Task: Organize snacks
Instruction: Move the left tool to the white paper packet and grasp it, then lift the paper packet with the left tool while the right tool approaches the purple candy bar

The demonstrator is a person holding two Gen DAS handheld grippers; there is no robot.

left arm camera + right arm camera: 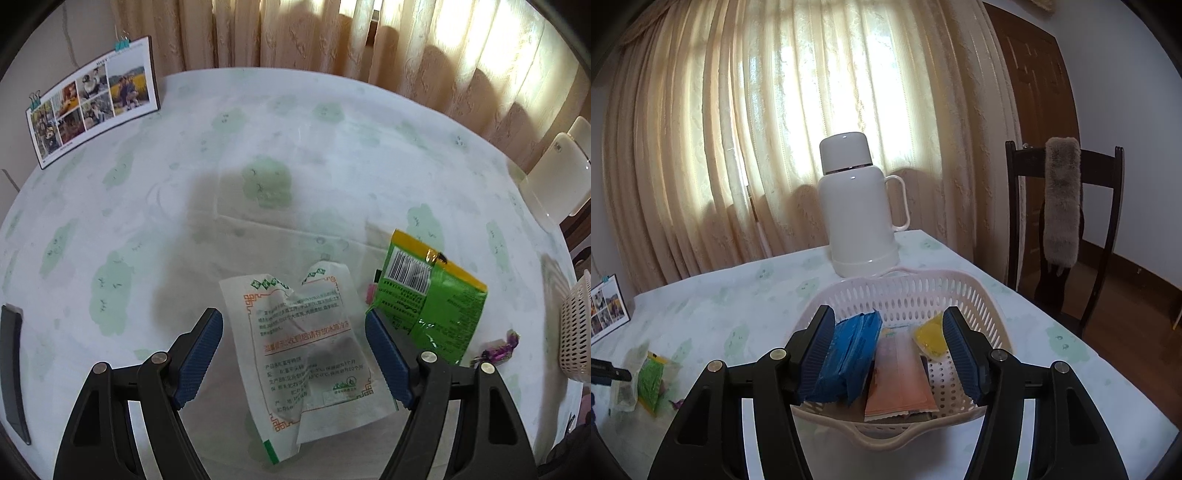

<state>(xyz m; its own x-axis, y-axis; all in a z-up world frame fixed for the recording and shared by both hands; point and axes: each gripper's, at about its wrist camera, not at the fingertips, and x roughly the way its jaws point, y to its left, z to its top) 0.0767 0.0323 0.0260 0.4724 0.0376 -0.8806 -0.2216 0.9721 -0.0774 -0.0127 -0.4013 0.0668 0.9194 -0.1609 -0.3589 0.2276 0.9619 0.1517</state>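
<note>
In the left wrist view a white snack packet (306,350) with orange and green print lies on the table between the fingers of my open left gripper (295,325). A green and yellow snack bag (436,299) lies just to its right, and a purple wrapped candy (498,350) lies beyond that. In the right wrist view my open right gripper (888,326) hovers over a pinkish-white perforated basket (905,291). The basket holds a blue packet (849,358), an orange-pink packet (901,380) and a yellow packet (932,334). The green bag (650,380) shows at far left.
A white thermos jug (858,206) stands behind the basket. A photo calendar (92,99) stands at the table's far left. The basket edge (576,328) shows at right in the left wrist view. A dark wooden chair (1067,221) is right of the table. Curtains hang behind.
</note>
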